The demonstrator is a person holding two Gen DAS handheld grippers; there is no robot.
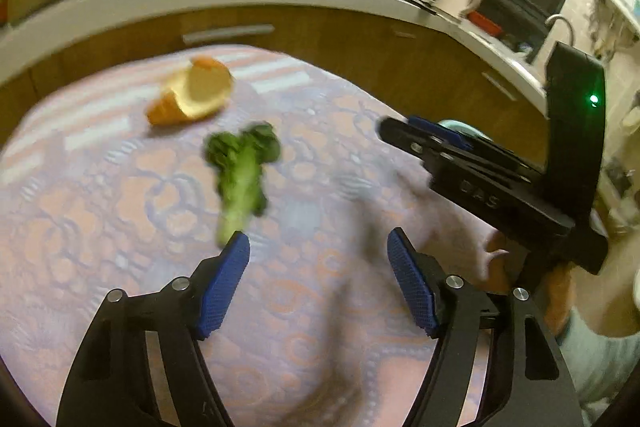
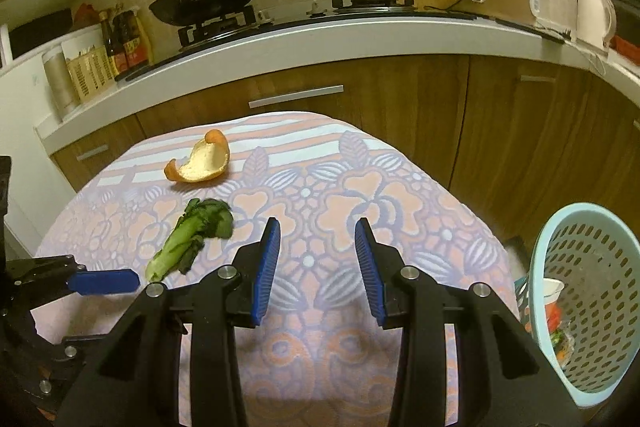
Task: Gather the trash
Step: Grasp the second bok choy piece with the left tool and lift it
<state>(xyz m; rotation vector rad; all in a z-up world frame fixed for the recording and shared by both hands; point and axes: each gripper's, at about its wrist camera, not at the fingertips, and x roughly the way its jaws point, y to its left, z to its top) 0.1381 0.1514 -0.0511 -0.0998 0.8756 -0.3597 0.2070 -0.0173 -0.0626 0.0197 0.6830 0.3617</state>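
We had the vegetable stalk [image 1: 242,179] lying on the patterned tablecloth [image 1: 120,211], its cut end just ahead of our left gripper [image 1: 318,247] and slightly left of the gap, its long axis running away toward the orange peel [image 1: 192,93]. The left gripper was nearer; its jaws stood wide apart and empty. Our right gripper [image 2: 317,235] hung partly open over bare cloth, holding nothing, with the blue basket [image 2: 592,259] off the table's right edge.
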